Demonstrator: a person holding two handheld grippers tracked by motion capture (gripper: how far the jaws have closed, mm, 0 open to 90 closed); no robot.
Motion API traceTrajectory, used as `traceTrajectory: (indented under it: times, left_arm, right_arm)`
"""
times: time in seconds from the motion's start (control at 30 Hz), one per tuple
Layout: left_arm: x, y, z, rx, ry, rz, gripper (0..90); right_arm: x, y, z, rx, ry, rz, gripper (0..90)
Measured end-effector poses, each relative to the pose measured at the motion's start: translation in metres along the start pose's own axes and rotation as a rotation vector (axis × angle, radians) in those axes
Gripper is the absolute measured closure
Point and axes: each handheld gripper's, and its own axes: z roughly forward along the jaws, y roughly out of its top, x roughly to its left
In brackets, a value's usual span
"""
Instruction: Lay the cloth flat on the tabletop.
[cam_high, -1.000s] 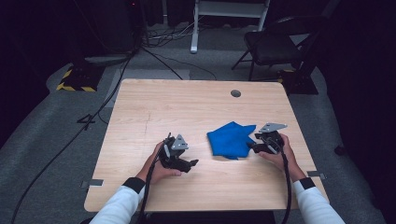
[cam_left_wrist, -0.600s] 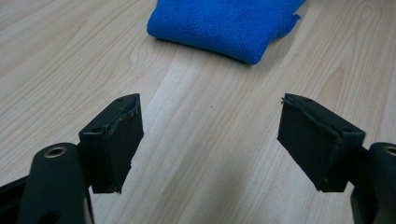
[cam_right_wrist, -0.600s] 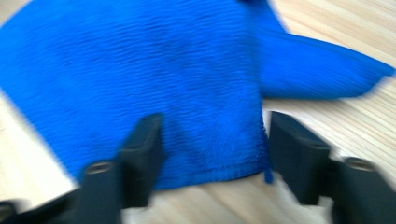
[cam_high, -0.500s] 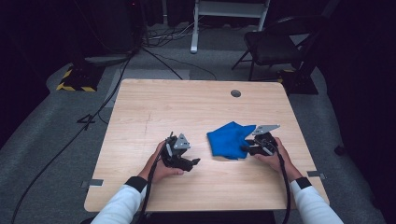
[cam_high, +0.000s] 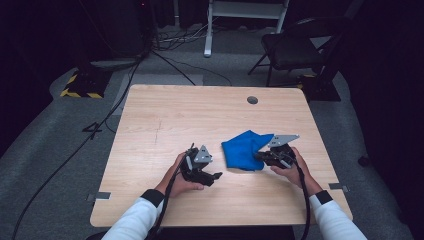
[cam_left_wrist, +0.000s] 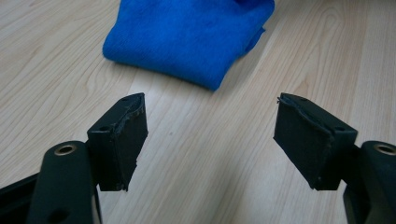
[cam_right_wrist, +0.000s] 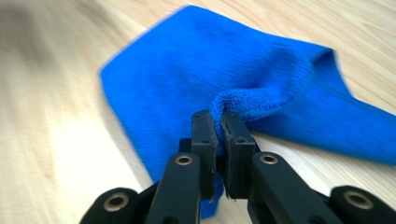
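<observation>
A folded blue cloth lies on the wooden table, right of centre. My right gripper is at the cloth's right edge, shut on a pinched ridge of the cloth. The rest of the cloth spreads flat beyond the jaws. My left gripper rests low over the table, left of the cloth, with its jaws wide apart and nothing between them. In the left gripper view the cloth lies a short way ahead of my left gripper.
A round grommet hole sits near the table's far edge. Beyond the table stand a dark chair and a white frame. Cables run across the grey floor at the left.
The right gripper has slid a little left over the cloth's right edge, bunching it. The left gripper has barely moved.
</observation>
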Motion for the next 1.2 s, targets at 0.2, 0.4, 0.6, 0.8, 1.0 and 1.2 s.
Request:
traceTrajectory:
  times: [0.2,0.4,0.6,0.8,1.0,1.2]
  left_arm:
    - [-0.007,0.018,0.018,-0.016,-0.008,0.013,25.1]
    - [-0.011,0.033,0.031,-0.029,-0.006,0.026,25.5]
    - [-0.019,0.056,0.046,-0.057,-0.027,0.030,25.5]
    - [-0.024,0.070,0.064,-0.017,0.003,0.069,28.7]
    - [-0.013,0.062,0.081,0.057,0.004,0.056,41.8]
    - [-0.001,0.053,0.085,0.097,-0.001,0.065,62.4]
  right_arm:
    - [-0.002,0.000,-0.001,0.030,-0.033,0.008,54.6]
    - [-0.023,-0.007,-0.019,-0.002,-0.098,0.081,45.7]
    - [-0.050,-0.012,-0.036,-0.051,-0.185,0.157,46.8]
    - [-0.067,-0.009,-0.028,-0.038,-0.250,0.189,47.2]
    - [-0.076,-0.007,-0.012,-0.009,-0.264,0.189,46.3]
    - [-0.083,-0.006,-0.004,-0.017,-0.266,0.187,46.5]
